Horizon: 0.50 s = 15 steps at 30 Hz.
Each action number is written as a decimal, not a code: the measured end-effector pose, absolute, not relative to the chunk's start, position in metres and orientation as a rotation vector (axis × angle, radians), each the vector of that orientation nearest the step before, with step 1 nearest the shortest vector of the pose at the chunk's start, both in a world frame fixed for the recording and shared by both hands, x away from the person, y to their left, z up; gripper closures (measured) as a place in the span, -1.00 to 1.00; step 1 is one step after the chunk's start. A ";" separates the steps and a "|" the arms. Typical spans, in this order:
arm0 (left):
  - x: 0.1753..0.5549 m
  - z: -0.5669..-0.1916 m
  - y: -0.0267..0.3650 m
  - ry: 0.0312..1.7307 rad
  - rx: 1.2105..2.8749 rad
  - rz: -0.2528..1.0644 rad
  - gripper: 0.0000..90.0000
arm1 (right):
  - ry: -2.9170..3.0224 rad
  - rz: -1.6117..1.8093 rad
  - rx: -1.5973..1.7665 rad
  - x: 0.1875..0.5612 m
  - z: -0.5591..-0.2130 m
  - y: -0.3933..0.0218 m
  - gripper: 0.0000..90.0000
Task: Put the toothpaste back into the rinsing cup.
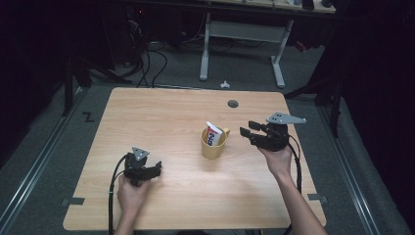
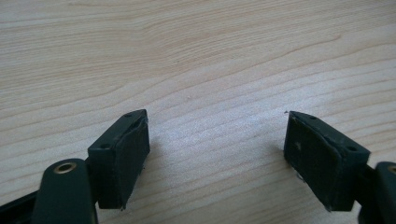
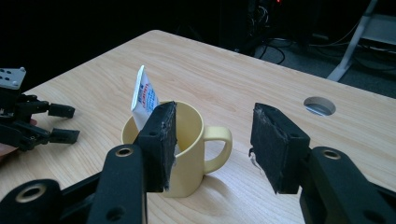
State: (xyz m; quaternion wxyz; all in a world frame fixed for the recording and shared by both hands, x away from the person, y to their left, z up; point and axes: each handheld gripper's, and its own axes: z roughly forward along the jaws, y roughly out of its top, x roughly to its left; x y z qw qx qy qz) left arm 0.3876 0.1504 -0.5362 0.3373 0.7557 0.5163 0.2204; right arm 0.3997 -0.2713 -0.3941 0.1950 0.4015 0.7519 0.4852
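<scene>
A yellow mug (image 1: 214,144) stands upright near the middle of the wooden table (image 1: 161,112), with a white toothpaste tube (image 1: 213,133) leaning up out of it. In the right gripper view the mug (image 3: 187,154) and the tube (image 3: 144,95) stand just beyond the jaws. My right gripper (image 1: 248,131) hovers open just right of the mug, nothing between its jaws. My left gripper (image 1: 155,169) rests low at the front left, open over bare wood (image 2: 215,135). From the right gripper view the left gripper (image 3: 63,123) appears at the far left.
A round cable hole (image 1: 233,104) lies in the table behind the mug. Beyond the far edge stand white desk legs (image 1: 204,49) and floor cables (image 1: 147,63). Dark surroundings flank both sides.
</scene>
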 end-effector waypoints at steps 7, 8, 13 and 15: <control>0.388 -0.536 0.150 1.346 1.970 0.574 -0.49 | 2.096 1.363 1.134 0.399 -0.394 -0.275 0.13; 0.388 -0.536 0.150 1.345 1.970 0.573 -0.49 | 2.095 1.363 1.137 0.398 -0.394 -0.276 0.13; 0.388 -0.536 0.150 1.346 1.970 0.574 -0.49 | 2.087 1.365 1.146 0.397 -0.395 -0.280 0.14; 0.388 -0.536 0.150 1.346 1.970 0.573 -0.49 | 2.085 1.370 1.150 0.397 -0.396 -0.281 0.14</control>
